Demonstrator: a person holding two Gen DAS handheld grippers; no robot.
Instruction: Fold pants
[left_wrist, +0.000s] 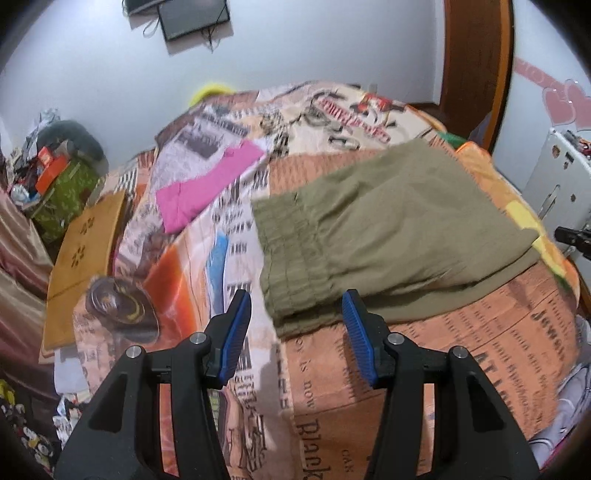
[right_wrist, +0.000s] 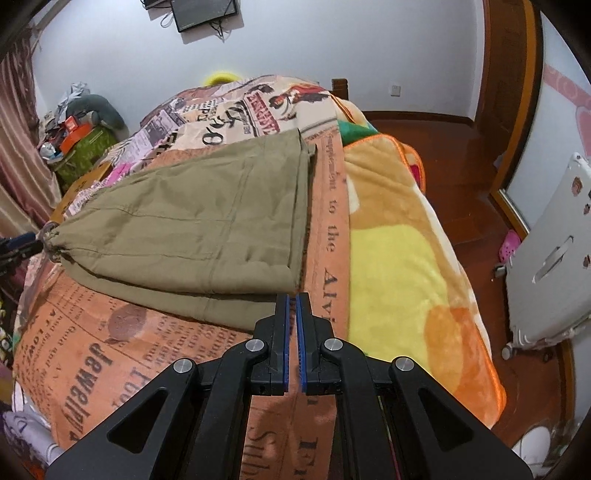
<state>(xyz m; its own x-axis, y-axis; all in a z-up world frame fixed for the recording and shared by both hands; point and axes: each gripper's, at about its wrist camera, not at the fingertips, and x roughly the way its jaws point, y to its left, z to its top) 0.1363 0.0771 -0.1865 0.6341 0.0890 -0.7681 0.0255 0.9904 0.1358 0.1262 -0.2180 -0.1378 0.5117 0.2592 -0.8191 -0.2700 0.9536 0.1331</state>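
Olive pants (left_wrist: 388, 229) lay folded flat on the bed (left_wrist: 461, 350): soft, light, floppy. Left claw (left_wrist: 297, 325) gaped at the gathered waistband (left_wrist: 291, 258), the best hold; right claw (right_wrist: 294, 314) was pinched together, empty.

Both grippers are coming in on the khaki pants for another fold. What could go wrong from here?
1. The right gripper is shut just short of the folded end of the pants; unless it opens it may only push the cloth and rumple the fold.
2. The left gripper is open at the elastic waistband; pinching only the top layer could peel the stack apart.
3. The printed bedspread is soft and could get pinched too.
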